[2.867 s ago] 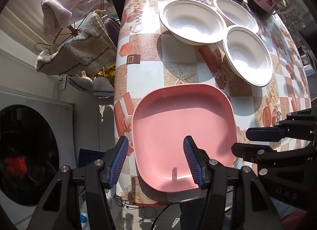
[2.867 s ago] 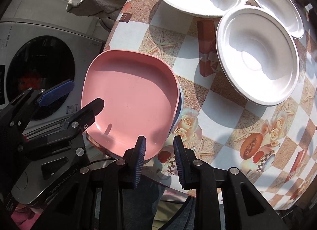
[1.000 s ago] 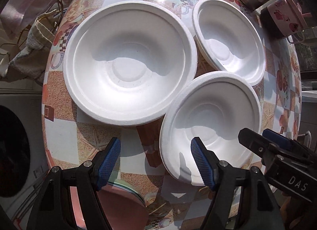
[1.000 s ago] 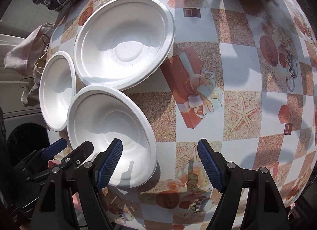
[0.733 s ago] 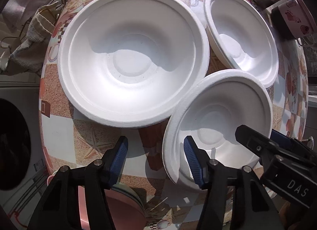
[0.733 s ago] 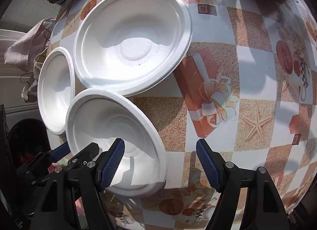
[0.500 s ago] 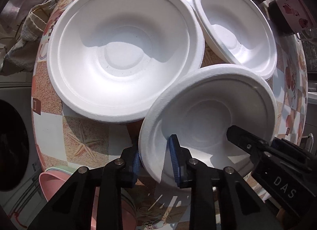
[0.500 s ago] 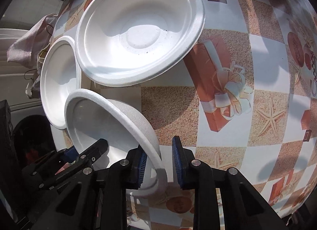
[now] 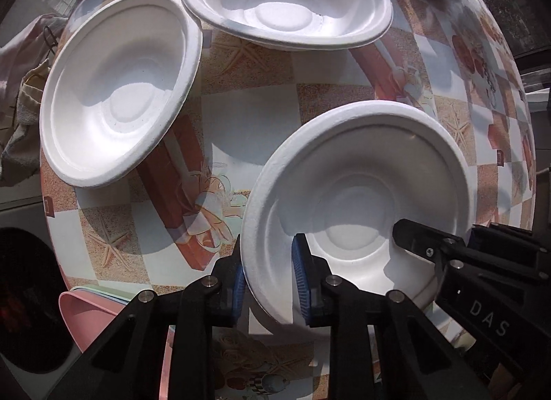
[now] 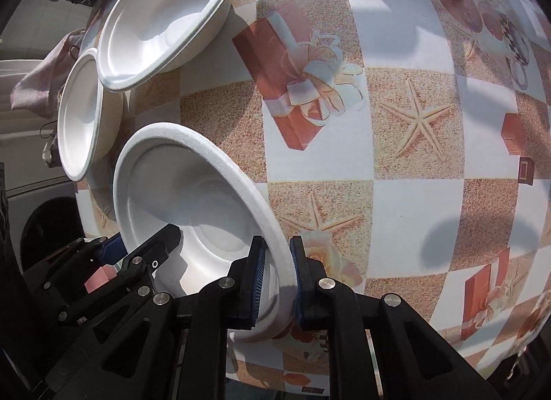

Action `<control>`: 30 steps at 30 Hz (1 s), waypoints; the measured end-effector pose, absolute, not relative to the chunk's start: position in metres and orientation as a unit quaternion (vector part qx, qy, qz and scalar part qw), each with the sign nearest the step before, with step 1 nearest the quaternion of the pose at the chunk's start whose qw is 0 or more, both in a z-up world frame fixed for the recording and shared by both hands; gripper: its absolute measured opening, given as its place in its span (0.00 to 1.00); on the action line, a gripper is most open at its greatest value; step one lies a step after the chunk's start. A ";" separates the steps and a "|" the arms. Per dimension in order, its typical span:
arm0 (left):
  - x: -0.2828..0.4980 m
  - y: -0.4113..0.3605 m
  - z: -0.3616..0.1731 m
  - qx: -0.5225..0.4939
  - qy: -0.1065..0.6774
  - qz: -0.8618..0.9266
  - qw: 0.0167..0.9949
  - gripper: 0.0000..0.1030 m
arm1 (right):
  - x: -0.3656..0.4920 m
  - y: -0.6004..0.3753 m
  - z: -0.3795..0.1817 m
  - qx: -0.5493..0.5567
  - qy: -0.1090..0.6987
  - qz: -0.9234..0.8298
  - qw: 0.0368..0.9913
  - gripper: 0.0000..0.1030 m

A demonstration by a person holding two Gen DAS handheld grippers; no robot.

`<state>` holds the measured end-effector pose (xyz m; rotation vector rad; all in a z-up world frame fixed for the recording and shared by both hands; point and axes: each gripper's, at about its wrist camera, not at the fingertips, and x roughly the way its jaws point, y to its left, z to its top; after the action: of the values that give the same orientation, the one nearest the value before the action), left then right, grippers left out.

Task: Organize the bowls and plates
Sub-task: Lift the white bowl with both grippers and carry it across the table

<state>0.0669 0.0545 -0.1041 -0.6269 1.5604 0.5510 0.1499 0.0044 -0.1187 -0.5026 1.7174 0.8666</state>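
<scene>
We grip one white bowl (image 9: 358,207) from both sides: our left gripper (image 9: 268,272) pinches its rim at lower centre of the left view, our right gripper (image 10: 277,276) clamps the opposite rim. Two more bowls (image 9: 117,86) sit upper left on the patterned table (image 9: 310,90); a pink plate (image 9: 86,314) peeks in lower left.

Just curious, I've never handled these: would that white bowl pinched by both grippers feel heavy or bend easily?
Probably light: the white bowl looks like thick moulded foam or pulp. The left gripper and right gripper each pinch only its rim, so it may flex. Its matte, grainy surface likely isn't slippery.
</scene>
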 end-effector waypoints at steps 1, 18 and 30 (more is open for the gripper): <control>0.070 0.047 -0.105 -0.267 0.685 0.234 0.636 0.27 | 0.151 -0.004 -0.120 -0.207 0.727 0.361 0.547 0.16; 0.132 -0.072 -0.109 -0.167 0.723 0.119 0.660 0.27 | 0.167 -0.136 -0.124 -0.131 0.755 0.282 0.577 0.16; 0.137 -0.080 -0.096 -0.145 0.709 0.116 0.681 0.70 | 0.173 -0.170 -0.120 -0.096 0.753 0.258 0.597 0.16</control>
<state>0.1366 -0.0805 -0.0960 -0.3253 1.5910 0.2604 0.1730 -0.1697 -0.1195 -0.2236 1.7484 0.5994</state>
